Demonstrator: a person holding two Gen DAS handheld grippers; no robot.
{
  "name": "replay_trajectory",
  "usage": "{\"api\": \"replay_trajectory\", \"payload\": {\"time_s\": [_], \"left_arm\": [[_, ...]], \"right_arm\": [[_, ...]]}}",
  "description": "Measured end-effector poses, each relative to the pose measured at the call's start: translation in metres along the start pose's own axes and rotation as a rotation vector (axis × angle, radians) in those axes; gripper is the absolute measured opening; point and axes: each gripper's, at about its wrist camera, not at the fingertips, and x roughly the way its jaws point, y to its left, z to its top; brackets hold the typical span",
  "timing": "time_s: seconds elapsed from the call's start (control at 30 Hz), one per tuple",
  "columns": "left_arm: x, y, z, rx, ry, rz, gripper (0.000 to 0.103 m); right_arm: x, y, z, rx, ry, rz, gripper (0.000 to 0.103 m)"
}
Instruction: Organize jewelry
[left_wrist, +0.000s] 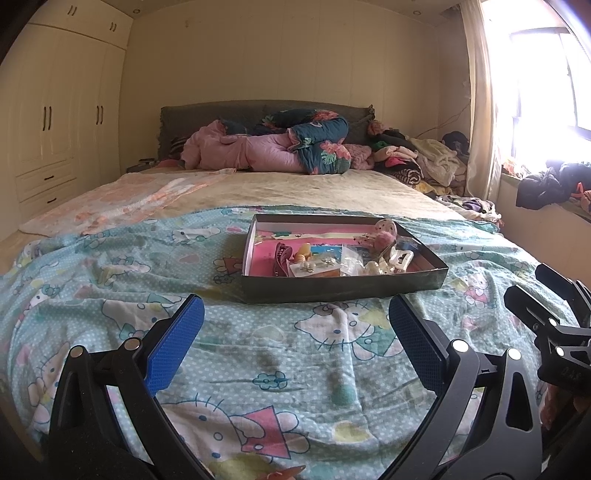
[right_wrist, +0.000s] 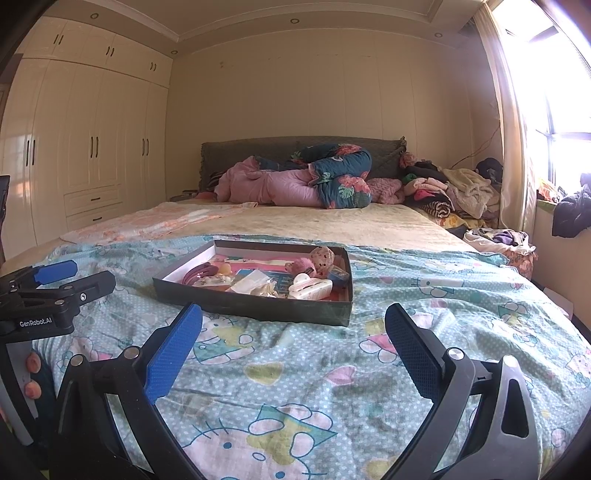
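Both the left gripper (left_wrist: 296, 325) and right gripper (right_wrist: 293, 332) gape empty; at 12 o'clock, the tray's (left_wrist: 343, 286) small jewelry (left_wrist: 332, 264) blurs together, indistinguishable.

Dark shallow tray (left_wrist: 343, 286) holds heaped jewelry (left_wrist: 354, 258)

Both my wrist cameras sit low over the bedspread (left_wrist: 280, 354), facing the headboard (right_wrist: 295, 147). Each sees the tray (left_wrist: 343, 288) ahead of its fingers; my right one views it from further right.
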Motion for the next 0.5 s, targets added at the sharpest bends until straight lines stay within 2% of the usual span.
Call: {"api": "replay_trajectory", "payload": {"time_s": [0.3, 0.4, 0.5], "left_arm": [[0.0, -0.003, 0.0, 0.006, 0.003, 0.022, 0.092], [0.009, 0.005, 0.003, -0.021, 0.038, 0.036, 0.092], [0.037, 0.025, 0.013, -0.027, 0.102, 0.094, 0.092]], "right_arm": [[0.001, -0.002, 0.0, 0.008, 0.006, -0.005, 0.097], [0.003, -0.009, 0.004, 0.011, 0.009, -0.017, 0.097], [0.02, -0.036, 0.014, 0.052, 0.055, -0.055, 0.097]]}}
